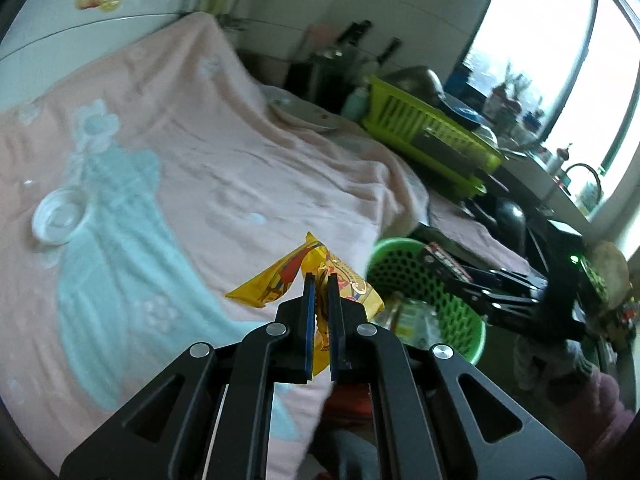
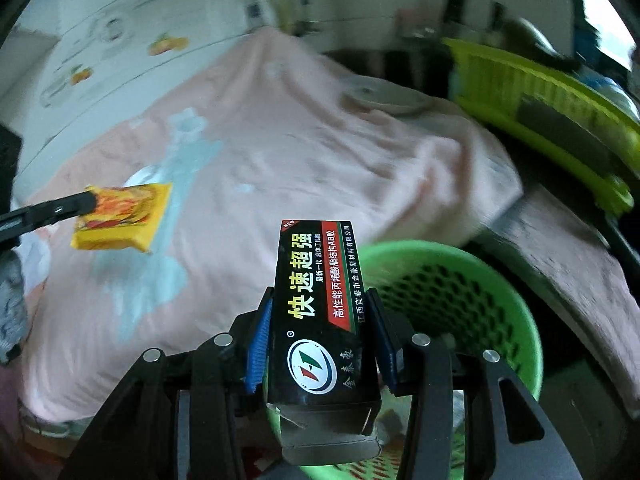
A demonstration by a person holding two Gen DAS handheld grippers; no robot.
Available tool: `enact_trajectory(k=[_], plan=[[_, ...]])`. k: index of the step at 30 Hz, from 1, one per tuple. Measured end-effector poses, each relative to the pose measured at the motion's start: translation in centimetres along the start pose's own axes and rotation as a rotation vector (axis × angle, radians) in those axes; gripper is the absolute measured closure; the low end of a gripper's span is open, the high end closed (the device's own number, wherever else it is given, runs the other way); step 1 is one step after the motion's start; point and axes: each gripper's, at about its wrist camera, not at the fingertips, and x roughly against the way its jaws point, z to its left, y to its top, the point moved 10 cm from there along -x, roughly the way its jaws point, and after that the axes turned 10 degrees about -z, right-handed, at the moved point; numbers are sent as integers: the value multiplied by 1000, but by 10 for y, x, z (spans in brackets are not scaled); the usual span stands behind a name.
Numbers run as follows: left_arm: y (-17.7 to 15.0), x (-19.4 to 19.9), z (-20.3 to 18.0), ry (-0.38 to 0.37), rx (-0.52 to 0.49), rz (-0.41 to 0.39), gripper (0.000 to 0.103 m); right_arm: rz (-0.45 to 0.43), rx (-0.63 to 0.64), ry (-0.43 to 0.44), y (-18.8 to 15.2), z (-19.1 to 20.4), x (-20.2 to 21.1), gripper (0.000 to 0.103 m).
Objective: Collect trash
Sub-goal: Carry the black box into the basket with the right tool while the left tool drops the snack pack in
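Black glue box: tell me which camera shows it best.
The right wrist view: the black glue box fills the centre, label readable, clamped in the right hand-held gripper. The left wrist view shows only its small, blurred end over the green basket.

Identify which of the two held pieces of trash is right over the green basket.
The black glue box, clamped in the right gripper, sits above the green basket; the yellow wrapper in the left gripper is over the blanket.

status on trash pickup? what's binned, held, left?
Binned: some litter already lies in the round green mesh basket. Held: left gripper clamps the yellow snack wrapper; right gripper clamps the black glue carton, poised at the basket. Left: a white plastic lid on the pink blanket.
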Motion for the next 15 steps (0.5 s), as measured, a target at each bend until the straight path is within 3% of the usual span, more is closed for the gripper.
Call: enact_trajectory(k=[7, 15], plan=[[-5, -22, -34, -54, -29, 34, 99, 18, -106, -27, -16, -33, -3, 48], [-16, -55, -75, -121, -54, 85, 99, -17, -112, -57, -12, -45, 18, 44]])
